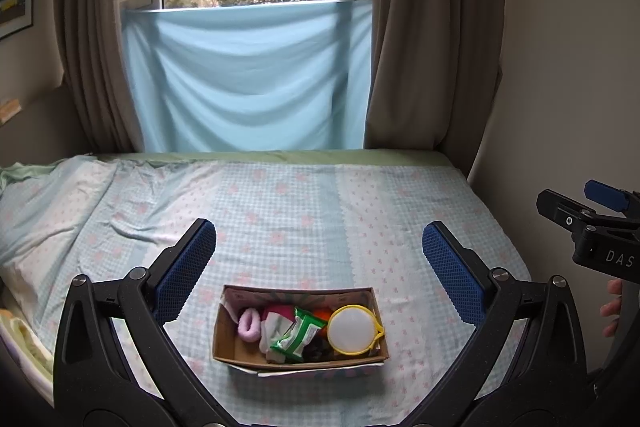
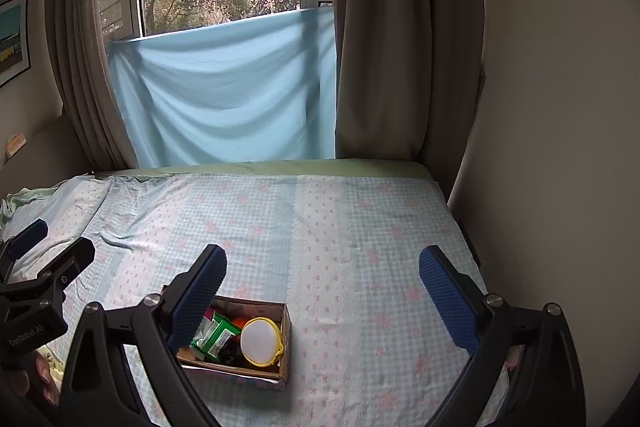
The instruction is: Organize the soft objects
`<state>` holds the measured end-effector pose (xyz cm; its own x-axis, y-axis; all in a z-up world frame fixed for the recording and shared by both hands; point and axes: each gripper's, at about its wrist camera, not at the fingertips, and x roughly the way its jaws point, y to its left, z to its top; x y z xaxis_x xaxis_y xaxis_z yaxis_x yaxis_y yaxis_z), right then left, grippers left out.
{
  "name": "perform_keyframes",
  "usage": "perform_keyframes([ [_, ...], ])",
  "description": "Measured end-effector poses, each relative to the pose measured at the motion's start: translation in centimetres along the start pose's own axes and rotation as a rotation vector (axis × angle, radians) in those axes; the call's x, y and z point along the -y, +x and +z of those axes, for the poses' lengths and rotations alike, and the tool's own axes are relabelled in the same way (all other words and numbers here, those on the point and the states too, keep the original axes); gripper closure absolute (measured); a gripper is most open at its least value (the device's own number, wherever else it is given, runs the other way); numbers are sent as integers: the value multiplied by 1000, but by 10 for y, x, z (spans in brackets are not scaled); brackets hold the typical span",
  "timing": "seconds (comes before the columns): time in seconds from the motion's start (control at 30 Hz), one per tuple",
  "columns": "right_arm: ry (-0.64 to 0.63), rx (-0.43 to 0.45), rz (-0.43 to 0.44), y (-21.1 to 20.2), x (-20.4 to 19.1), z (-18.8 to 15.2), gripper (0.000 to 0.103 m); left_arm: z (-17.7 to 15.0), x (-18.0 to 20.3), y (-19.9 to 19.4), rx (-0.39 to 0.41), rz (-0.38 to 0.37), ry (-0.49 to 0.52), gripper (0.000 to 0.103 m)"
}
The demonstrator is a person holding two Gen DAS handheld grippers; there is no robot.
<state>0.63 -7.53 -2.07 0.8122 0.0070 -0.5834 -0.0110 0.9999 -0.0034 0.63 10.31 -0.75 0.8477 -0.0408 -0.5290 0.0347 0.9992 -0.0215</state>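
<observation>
two tongs: left tongs (image 1: 319,243) and right tongs (image 2: 323,267) both spread wide, holding nothing
box (image 1: 224,341): on bed (image 1: 280,195), filled with soft things

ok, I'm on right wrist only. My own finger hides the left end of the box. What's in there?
Observer: A pink ring, fuzzy, next to a red-and-white cloth. The box has bare floor showing in its near left corner.
Operator: And the left gripper? I only get its edge.
Observer: The left gripper is wide open and empty, and in its own view the box sits centred between its fingers.
</observation>
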Motion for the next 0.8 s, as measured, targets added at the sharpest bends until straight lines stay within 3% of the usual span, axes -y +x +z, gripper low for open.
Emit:
perform_keyframes([
  [0.8,5,0,-9,3,-1,2,7,-1,0,0,4,10,1,0],
])
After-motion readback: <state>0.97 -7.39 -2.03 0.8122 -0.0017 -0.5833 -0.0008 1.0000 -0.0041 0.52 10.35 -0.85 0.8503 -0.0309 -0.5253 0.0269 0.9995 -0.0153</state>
